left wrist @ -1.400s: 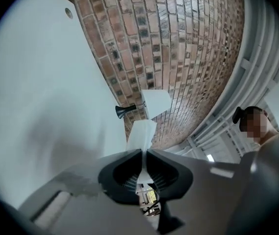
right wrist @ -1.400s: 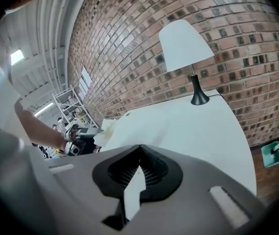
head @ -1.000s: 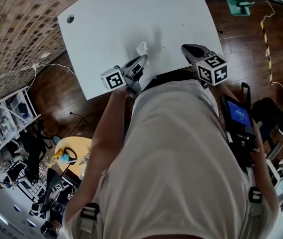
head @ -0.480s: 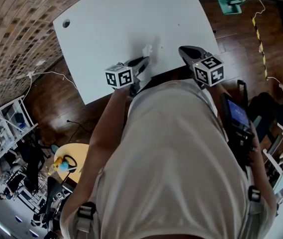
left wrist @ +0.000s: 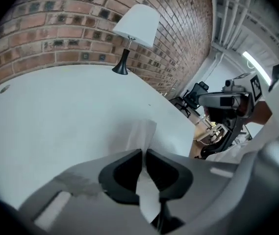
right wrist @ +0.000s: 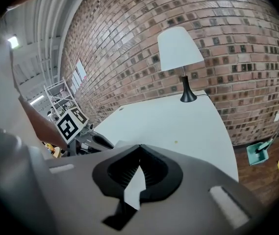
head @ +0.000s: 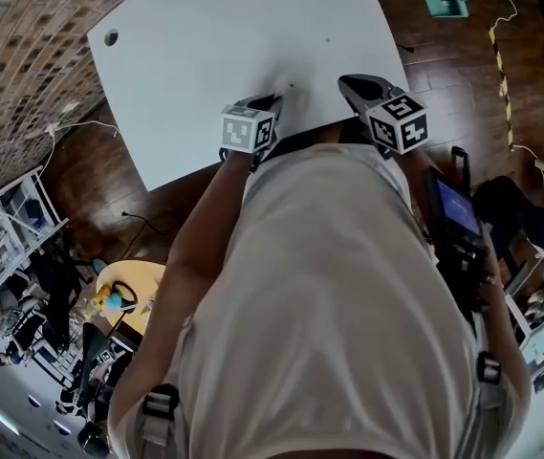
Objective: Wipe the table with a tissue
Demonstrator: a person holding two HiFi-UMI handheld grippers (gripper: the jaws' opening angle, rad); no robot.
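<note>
Black-and-white square markers cover the cube (head: 248, 129) on the left gripper (left wrist: 143, 152), whose fingers are clamped on the tissue (left wrist: 142, 131). The tissue runs between them and pokes out toward 12 o'clock over the white tabletop (left wrist: 56, 121). At 3 o'clock from it in the head view, the right gripper (right wrist: 139, 147) holds its fingers tip to tip.

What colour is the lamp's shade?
The lamp shade is white, clearest in the right gripper view.
</note>
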